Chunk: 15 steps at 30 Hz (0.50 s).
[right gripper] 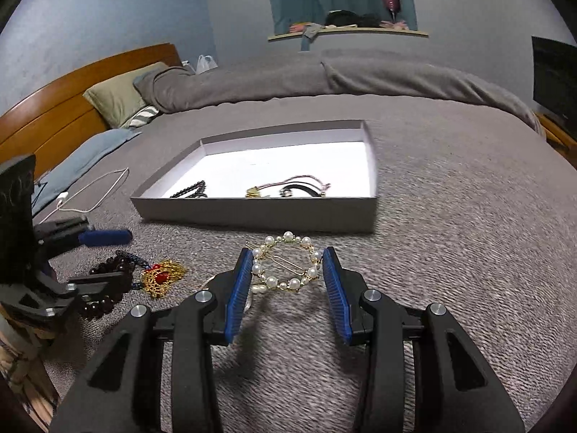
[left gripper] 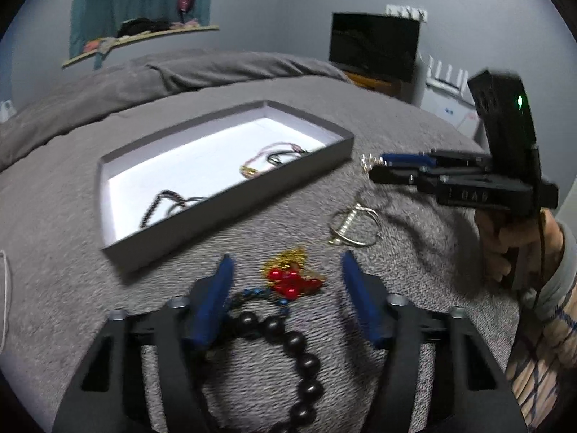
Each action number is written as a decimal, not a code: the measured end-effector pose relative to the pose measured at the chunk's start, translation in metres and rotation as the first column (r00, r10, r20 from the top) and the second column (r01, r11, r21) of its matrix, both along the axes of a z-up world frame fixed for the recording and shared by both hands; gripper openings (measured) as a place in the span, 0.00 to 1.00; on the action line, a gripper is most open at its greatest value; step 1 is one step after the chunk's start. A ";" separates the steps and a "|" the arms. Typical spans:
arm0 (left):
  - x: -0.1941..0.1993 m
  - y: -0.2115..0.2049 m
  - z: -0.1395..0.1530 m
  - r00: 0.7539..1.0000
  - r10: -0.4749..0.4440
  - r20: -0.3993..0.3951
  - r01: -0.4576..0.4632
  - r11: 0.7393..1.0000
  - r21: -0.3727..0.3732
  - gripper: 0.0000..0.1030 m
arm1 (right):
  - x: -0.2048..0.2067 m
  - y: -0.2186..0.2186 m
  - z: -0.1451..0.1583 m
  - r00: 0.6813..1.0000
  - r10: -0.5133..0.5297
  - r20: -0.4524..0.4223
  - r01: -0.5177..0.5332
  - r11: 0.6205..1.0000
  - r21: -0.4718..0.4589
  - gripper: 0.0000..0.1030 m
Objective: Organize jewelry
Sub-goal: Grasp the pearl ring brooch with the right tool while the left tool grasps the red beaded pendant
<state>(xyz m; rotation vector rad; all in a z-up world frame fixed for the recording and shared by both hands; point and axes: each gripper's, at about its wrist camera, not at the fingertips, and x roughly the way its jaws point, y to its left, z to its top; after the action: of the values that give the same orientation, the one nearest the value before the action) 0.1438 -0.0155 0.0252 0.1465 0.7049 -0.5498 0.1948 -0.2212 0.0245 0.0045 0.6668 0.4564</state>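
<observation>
A shallow grey box (left gripper: 230,213) with a white floor lies on the grey bedspread and holds a dark bead strand and a pink cord piece; it also shows in the right wrist view (right gripper: 259,213). My left gripper (left gripper: 286,263) is open, its fingers either side of a red-and-gold brooch (left gripper: 292,278), with a black bead bracelet (left gripper: 299,350) just behind. My right gripper (right gripper: 286,256) is open around a round pearl hair clip (right gripper: 285,263) lying on the bedspread. In the left wrist view the right gripper (left gripper: 375,167) hovers above the pearl clip (left gripper: 355,225).
A white cable (right gripper: 93,191) lies left of the box. Pillows and a wooden headboard (right gripper: 72,86) are at far left. A folded grey duvet (right gripper: 324,79) runs along the back. A dark screen (left gripper: 375,45) stands beyond the bed.
</observation>
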 end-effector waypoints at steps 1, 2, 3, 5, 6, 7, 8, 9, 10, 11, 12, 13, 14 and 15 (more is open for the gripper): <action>0.001 -0.005 -0.001 1.000 -0.012 -0.003 0.012 1.000 0.006 0.54 | 0.000 -0.004 0.000 1.000 -0.003 -0.002 0.003 1.000 0.007 0.39; 0.001 -0.008 -0.002 1.000 -0.021 -0.005 0.021 1.000 0.012 0.54 | 0.000 -0.005 0.000 1.000 -0.005 -0.003 0.005 1.000 0.009 0.39; 0.002 -0.013 -0.004 1.000 -0.027 -0.006 0.027 0.999 0.023 0.54 | 0.001 -0.007 0.000 1.000 -0.007 -0.004 0.007 1.000 0.010 0.39; 0.004 -0.019 -0.007 1.000 -0.019 -0.007 0.020 0.999 0.048 0.54 | 0.001 -0.009 0.000 1.000 -0.009 -0.004 0.009 1.000 0.010 0.39; 0.005 -0.020 -0.009 1.000 -0.013 -0.009 0.013 0.998 0.056 0.54 | 0.000 -0.010 -0.001 1.000 -0.008 -0.004 0.008 1.000 0.011 0.39; 0.007 -0.021 -0.011 1.000 -0.002 -0.016 0.003 0.998 0.067 0.54 | 0.000 -0.011 -0.001 1.000 -0.008 -0.004 0.008 1.000 0.011 0.39; 0.010 -0.021 -0.014 1.000 0.010 -0.024 -0.009 0.997 0.073 0.54 | -0.001 -0.010 -0.001 1.000 -0.008 -0.004 0.008 1.000 0.010 0.39; 0.012 -0.020 -0.016 0.999 0.023 -0.032 -0.020 0.997 0.080 0.54 | -0.002 -0.010 -0.001 1.000 -0.007 -0.003 0.007 1.000 0.010 0.39; 0.014 -0.020 -0.017 0.999 0.029 -0.039 -0.026 0.996 0.084 0.54 | -0.001 -0.009 -0.001 1.000 -0.006 -0.003 0.006 1.000 0.011 0.39; 0.016 -0.020 -0.018 0.998 0.035 -0.049 -0.031 0.996 0.088 0.54 | -0.002 -0.008 -0.001 1.000 -0.005 -0.003 0.005 1.000 0.011 0.39; 0.017 -0.019 -0.019 0.998 0.038 -0.058 -0.033 0.995 0.090 0.54 | -0.002 -0.008 -0.001 1.000 -0.004 -0.002 0.004 1.000 0.010 0.39; 0.019 -0.019 -0.021 0.997 0.042 -0.068 -0.036 0.995 0.092 0.54 | -0.002 -0.007 -0.001 1.000 -0.002 -0.001 0.002 1.000 0.010 0.39; 0.021 -0.020 -0.022 0.996 0.046 -0.076 -0.039 0.995 0.093 0.54 | -0.002 -0.006 -0.001 1.000 0.000 -0.001 0.000 1.000 0.008 0.39; 0.022 -0.021 -0.022 0.996 0.048 -0.081 -0.040 0.995 0.095 0.54 | -0.002 -0.005 -0.001 1.000 0.003 0.000 -0.003 1.000 0.006 0.39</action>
<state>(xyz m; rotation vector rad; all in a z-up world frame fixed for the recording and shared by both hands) 0.1656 -0.0365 0.0029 0.1955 0.8131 -0.4833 0.1925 -0.2267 0.0232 0.0095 0.6656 0.4609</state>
